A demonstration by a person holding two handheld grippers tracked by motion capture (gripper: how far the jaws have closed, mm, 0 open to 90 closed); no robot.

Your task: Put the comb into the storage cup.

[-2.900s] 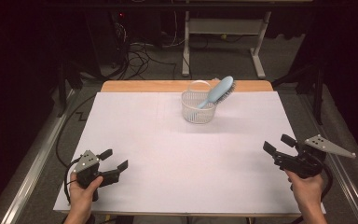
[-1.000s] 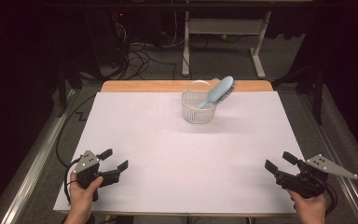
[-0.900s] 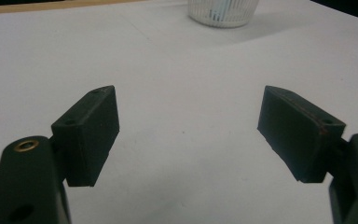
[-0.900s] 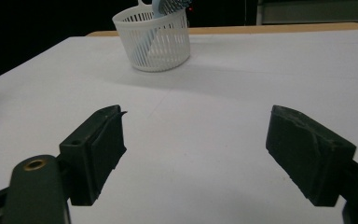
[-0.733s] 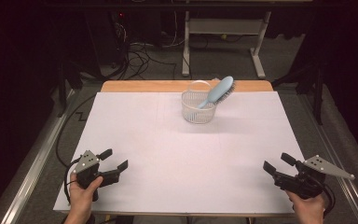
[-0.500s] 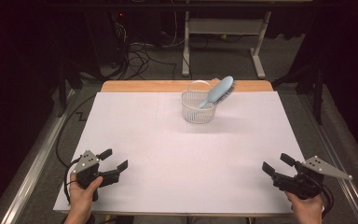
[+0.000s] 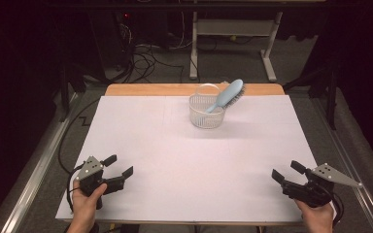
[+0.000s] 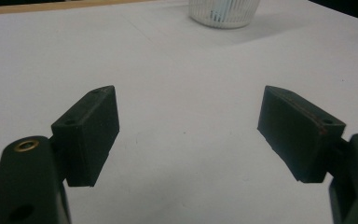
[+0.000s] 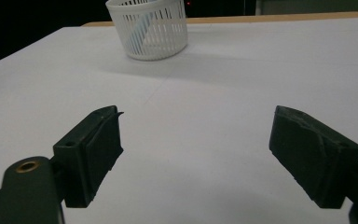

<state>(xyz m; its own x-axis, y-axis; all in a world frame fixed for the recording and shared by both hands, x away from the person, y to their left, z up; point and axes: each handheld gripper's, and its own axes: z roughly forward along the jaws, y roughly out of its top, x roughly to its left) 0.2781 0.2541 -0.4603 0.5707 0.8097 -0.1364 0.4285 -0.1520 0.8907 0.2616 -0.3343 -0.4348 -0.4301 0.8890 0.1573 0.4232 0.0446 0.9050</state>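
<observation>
Across the middle of the high view, a white table (image 7: 175,170) is lying under a white mesh basket (image 7: 206,112) standing at upper centre. Leaning in it is a light-blue hairbrush (image 7: 229,94), handle inside, head rising past the rim toward the upper right. At lower left, the left gripper (image 7: 117,166) is hovering with jaws spread wide, holding nothing. At lower right, the right gripper (image 7: 288,171) has just been opening its jaws; nothing is lying between them.
</observation>
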